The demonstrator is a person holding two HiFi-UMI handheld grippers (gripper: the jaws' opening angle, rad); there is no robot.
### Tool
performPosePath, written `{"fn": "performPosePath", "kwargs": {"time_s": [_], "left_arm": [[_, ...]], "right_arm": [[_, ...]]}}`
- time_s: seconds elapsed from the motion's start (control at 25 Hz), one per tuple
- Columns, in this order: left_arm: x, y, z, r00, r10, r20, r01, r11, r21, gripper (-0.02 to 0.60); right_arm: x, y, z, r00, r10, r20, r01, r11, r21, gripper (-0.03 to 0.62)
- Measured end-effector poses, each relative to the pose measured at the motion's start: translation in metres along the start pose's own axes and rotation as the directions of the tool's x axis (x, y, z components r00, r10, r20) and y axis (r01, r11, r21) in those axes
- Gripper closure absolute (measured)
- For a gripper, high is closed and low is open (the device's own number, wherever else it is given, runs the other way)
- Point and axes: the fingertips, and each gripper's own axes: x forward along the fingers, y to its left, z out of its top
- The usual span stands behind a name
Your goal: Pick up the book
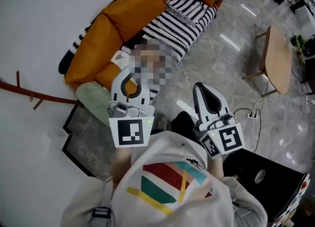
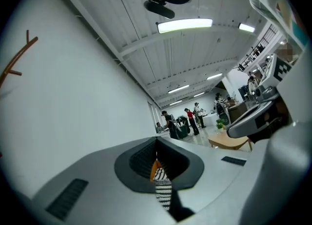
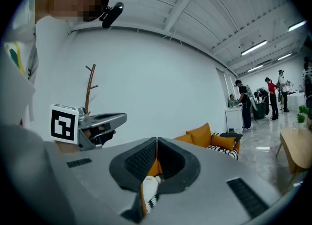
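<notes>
Surface and room: I see a grey marble-look floor (image 1: pixel 221 58) and a plain white wall (image 1: pixel 39 19). One sofa (image 1: pixel 93 44) with orange cushions stands along that wall. A black-and-white striped throw (image 1: pixel 172 26) covers its seat, and one pale green cushion (image 1: pixel 93 98) lies at its near end.

Count: two grippers, one sofa, one round wooden table (image 1: pixel 278 58), one brown branch-shaped coat stand (image 1: pixel 29 95), and one power strip (image 1: pixel 252 115) on the floor.

Task item: a pale flat thing (image 1: pixel 119 57), which I take to be the book, lies on the sofa seat at the near edge of the striped throw. It is just beyond the left gripper (image 1: pixel 129 75). I cannot confirm from these frames that it is a book, and neither gripper touches it.

Grippers: the left gripper's jaws are pressed together with nothing between them. The right gripper (image 1: pixel 199 85) is likewise closed and empty. Both point roughly level toward the sofa.

View differences: only the head view shows the floor, the power strip and the presumed book. Only the two gripper views show the ceiling strip lights (image 2: pixel 184 24) and a group of people (image 2: pixel 190 119) at the far end, too small for me to count. In the right gripper view, the left gripper (image 3: pixel 92 121) sits in front of the coat stand (image 3: pixel 89 87).
</notes>
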Motion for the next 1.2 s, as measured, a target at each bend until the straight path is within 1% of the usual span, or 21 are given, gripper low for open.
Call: {"fn": "performPosePath", "kwargs": {"time_s": [0.08, 0.12, 0.2, 0.24, 0.44, 0.56, 0.68, 0.8, 0.88, 0.96, 1.04, 1.08, 1.2], "left_arm": [[0.010, -0.003, -0.022, 0.999, 0.015, -0.033, -0.014, 0.999, 0.029, 0.575], [0.016, -0.004, -0.030, 0.999, 0.019, -0.049, -0.016, 0.998, 0.056, 0.575], [0.035, -0.003, -0.027, 0.997, 0.016, -0.072, -0.007, 0.992, 0.126, 0.575], [0.045, -0.003, -0.027, 0.996, 0.018, -0.082, -0.006, 0.989, 0.145, 0.575], [0.105, 0.007, -0.038, 0.992, 0.059, -0.110, -0.042, 0.987, 0.152, 0.575], [0.143, 0.015, -0.038, 0.990, 0.087, -0.112, -0.066, 0.981, 0.184, 0.575], [0.176, 0.034, -0.043, 0.980, 0.156, -0.119, -0.137, 0.978, 0.158, 0.575], [0.204, 0.053, -0.057, 0.955, 0.238, -0.176, -0.221, 0.969, 0.111, 0.575], [0.217, 0.061, -0.058, 0.938, 0.280, -0.204, -0.262, 0.959, 0.112, 0.575], [0.224, 0.063, -0.053, 0.929, 0.305, -0.207, -0.294, 0.952, 0.083, 0.575], [0.229, 0.065, -0.052, 0.926, 0.317, -0.203, -0.316, 0.948, 0.036, 0.575], [0.232, 0.068, -0.054, 0.924, 0.321, -0.206, -0.322, 0.946, 0.031, 0.575], [0.236, 0.084, -0.069, 0.910, 0.336, -0.243, -0.328, 0.942, 0.072, 0.575]], "right_arm": [[0.014, -0.011, -0.004, 1.000, 0.015, -0.018, -0.015, 1.000, 0.014, 0.579], [0.022, -0.017, -0.006, 0.999, 0.027, -0.026, -0.027, 0.999, 0.024, 0.579], [0.041, -0.029, -0.008, 0.998, 0.059, -0.033, -0.057, 0.997, 0.049, 0.579], [0.050, -0.035, -0.008, 0.997, 0.075, -0.035, -0.073, 0.996, 0.055, 0.579], [0.099, -0.076, 0.001, 0.988, 0.141, -0.065, -0.138, 0.989, 0.050, 0.579], [0.124, -0.109, 0.005, 0.982, 0.168, -0.086, -0.162, 0.985, 0.065, 0.579], [0.149, -0.142, 0.012, 0.977, 0.191, -0.091, -0.186, 0.981, 0.061, 0.579], [0.176, -0.174, 0.018, 0.970, 0.222, -0.097, -0.216, 0.974, 0.067, 0.579], [0.190, -0.188, 0.021, 0.960, 0.262, -0.096, -0.253, 0.963, 0.093, 0.579], [0.201, -0.197, 0.019, 0.946, 0.308, -0.099, -0.296, 0.948, 0.121, 0.579], [0.218, -0.200, 0.015, 0.930, 0.351, -0.106, -0.336, 0.932, 0.135, 0.579], [0.228, -0.200, 0.014, 0.922, 0.371, -0.110, -0.355, 0.925, 0.137, 0.579], [0.256, -0.189, 0.013, 0.900, 0.423, -0.109, -0.408, 0.903, 0.136, 0.579]]}}
